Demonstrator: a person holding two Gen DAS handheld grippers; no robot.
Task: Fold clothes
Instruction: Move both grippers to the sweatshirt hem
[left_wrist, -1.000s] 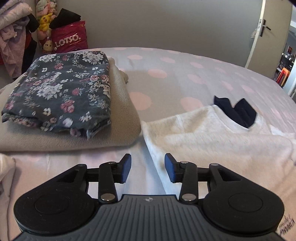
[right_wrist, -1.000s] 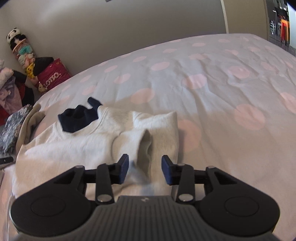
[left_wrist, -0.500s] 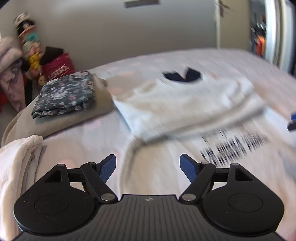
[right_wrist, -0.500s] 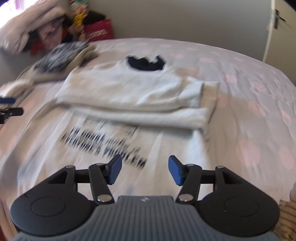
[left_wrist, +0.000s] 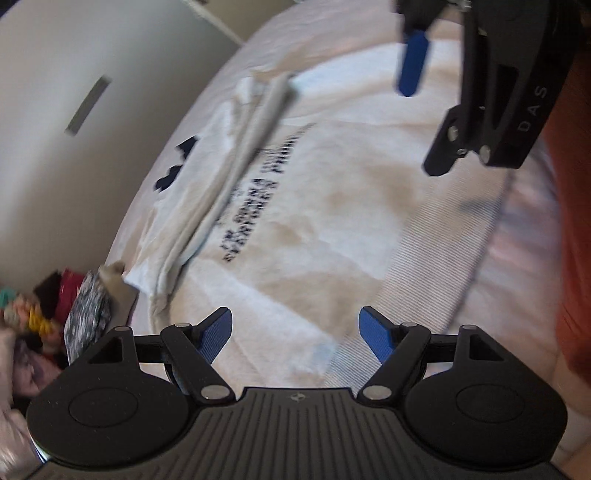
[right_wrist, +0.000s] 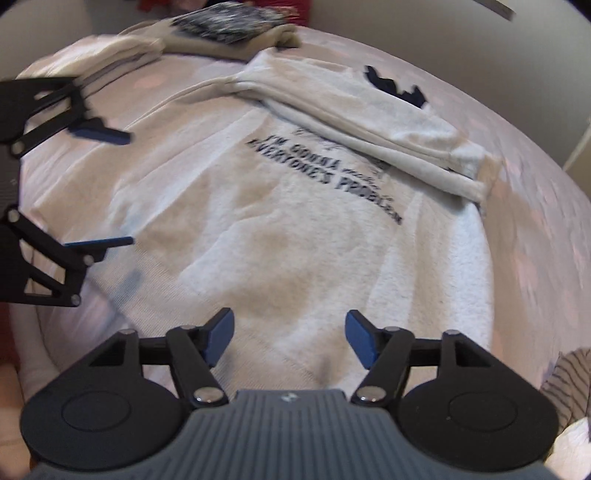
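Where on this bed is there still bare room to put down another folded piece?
The dotted bedspread lies bare beyond the folded sleeves, to the right of the white sweatshirt. The far left is crowded: a folded floral garment on a beige one, with a pale folded piece beside them. A striped fabric takes the near right corner.

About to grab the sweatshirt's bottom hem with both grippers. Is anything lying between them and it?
Nothing visible does. The sweatshirt lies flat on the bed with bare fabric just ahead of the right gripper, whose fingers are opening, and of the open left gripper. Neither holds anything.
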